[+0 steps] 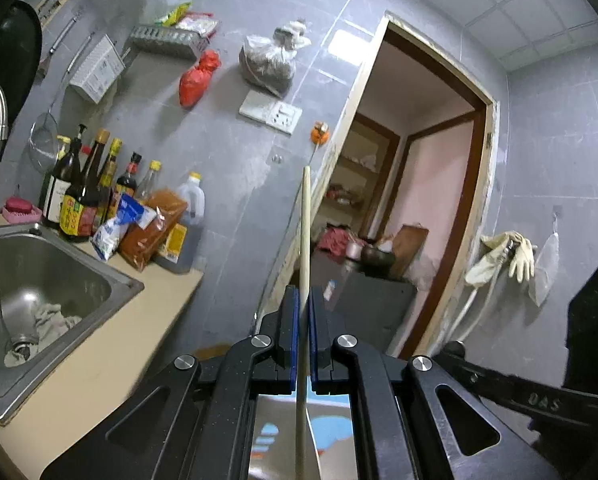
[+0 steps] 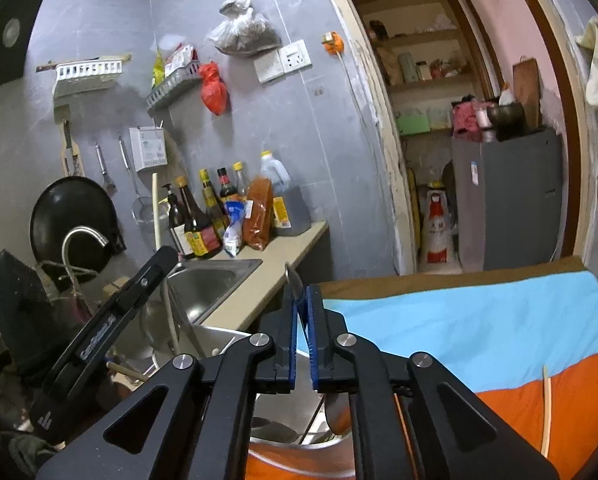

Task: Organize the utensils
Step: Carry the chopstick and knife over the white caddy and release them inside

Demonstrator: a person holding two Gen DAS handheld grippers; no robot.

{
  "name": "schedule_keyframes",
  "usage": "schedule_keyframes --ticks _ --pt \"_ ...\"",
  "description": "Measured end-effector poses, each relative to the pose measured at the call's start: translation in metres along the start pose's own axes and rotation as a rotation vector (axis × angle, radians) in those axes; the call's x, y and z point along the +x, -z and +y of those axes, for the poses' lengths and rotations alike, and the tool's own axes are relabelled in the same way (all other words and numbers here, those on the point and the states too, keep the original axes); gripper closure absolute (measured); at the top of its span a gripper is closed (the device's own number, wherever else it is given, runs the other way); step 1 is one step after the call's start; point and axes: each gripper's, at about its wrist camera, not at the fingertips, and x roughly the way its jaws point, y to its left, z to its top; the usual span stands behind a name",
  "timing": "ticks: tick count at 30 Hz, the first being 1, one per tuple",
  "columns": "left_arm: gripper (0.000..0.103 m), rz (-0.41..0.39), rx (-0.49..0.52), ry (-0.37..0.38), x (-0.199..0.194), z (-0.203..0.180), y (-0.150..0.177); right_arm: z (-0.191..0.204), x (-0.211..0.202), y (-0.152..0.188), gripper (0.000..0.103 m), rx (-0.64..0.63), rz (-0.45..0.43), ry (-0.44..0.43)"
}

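My left gripper (image 1: 303, 300) is shut on a pale wooden chopstick (image 1: 305, 232) that stands upright between its blue pads, the tip pointing up toward the doorway. It also shows in the right wrist view (image 2: 155, 208). My right gripper (image 2: 301, 300) is shut on a metal spoon (image 2: 295, 280); the handle end pokes up past the pads and the bowl hangs below the fingers. Another chopstick (image 2: 546, 412) lies on the orange and blue cloth (image 2: 479, 332) at the lower right. The left gripper's body (image 2: 111, 320) is to the left of my right gripper.
A steel sink (image 1: 39, 280) with a rag sits at the left on a beige counter (image 1: 111, 352). Sauce bottles and packets (image 1: 111, 208) stand behind it. A shiny metal container (image 2: 219, 344) is below the grippers. A black wok (image 2: 75, 220) leans on the wall. An open doorway (image 1: 411, 208) is right.
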Motion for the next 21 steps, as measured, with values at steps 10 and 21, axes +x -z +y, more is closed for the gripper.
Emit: schedule_keyframes --ticks 10,21 --pt "0.074 0.104 -0.018 0.016 -0.017 -0.014 -0.007 -0.001 -0.023 -0.017 0.078 0.049 -0.040 -0.052" --pt "0.014 0.133 0.051 -0.063 -0.027 -0.065 -0.027 -0.027 -0.077 -0.037 0.019 0.058 -0.130 0.059"
